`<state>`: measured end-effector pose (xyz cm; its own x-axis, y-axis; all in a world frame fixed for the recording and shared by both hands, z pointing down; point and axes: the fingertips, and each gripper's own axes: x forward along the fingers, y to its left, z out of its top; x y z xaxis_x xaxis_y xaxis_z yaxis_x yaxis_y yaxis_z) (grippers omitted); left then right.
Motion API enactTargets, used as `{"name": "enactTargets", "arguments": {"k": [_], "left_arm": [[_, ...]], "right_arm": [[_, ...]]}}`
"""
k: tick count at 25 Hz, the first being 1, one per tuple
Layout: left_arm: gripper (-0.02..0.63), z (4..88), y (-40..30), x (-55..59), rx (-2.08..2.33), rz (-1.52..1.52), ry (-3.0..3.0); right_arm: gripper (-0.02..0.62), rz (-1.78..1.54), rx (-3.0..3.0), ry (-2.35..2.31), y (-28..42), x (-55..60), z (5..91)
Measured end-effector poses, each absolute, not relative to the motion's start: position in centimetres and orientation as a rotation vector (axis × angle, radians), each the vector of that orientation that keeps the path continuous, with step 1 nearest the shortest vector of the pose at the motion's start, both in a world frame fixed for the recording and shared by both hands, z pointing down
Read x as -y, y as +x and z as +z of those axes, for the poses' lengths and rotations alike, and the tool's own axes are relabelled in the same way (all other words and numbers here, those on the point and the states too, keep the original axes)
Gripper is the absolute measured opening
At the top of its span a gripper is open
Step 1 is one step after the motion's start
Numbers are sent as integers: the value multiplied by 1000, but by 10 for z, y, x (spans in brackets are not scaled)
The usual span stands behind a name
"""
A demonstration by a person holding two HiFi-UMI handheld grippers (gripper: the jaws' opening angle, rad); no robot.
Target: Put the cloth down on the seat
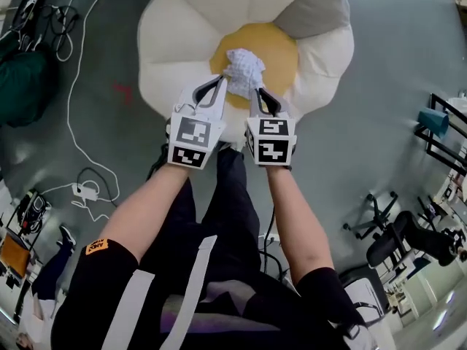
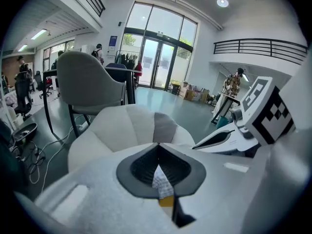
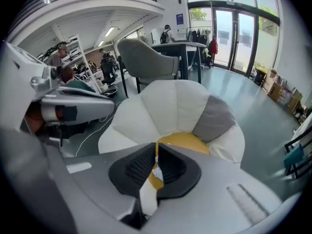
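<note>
- The left gripper [image 1: 221,84] and the right gripper [image 1: 257,93] are side by side in front of the person's legs, each with its jaws closed on the same small white patterned cloth [image 1: 244,67].
- The head view shows the cloth only as one bunch between the two tips. The left gripper view shows a fold of it pinched between the dark ribbed pads [image 2: 141,167]. The right gripper view shows just a sliver there.
- From above, the cloth lies over the near edge of the round yellow centre [image 1: 281,57] of the flower-shaped cushion seat [image 1: 168,42]. In both gripper views the seat lies beyond the jaws, apart from them.
- The seat's rim is made of puffy white petals, with one grey petal [image 1: 314,9] at the far right. The rest of the yellow centre and the petals are bare.
- The seat is on a grey floor [image 1: 387,93]. A white cable [image 1: 73,100] and a dark green bag [image 1: 25,86] are well off to its left, and a black office chair [image 1: 398,243] to the right.
- Only the gripper views show the room: a grey shell chair [image 2: 87,82] behind the seat, tall glass doors [image 2: 158,57] and a railed balcony [image 2: 261,48].
</note>
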<state>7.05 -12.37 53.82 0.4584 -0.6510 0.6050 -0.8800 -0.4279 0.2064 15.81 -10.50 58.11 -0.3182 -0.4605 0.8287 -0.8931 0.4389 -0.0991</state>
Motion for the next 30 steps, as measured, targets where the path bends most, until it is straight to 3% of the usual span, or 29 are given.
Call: {"name": "enactTargets", "arguments": {"k": [3,30], "left_arm": [[-2,513,71,112,1249,625,2227],[-2,270,104,45,1477,368,2245]], "right_arm": [[0,780,1938,1164,160,92,548],[0,500,2268,1118,182,46,289]]}}
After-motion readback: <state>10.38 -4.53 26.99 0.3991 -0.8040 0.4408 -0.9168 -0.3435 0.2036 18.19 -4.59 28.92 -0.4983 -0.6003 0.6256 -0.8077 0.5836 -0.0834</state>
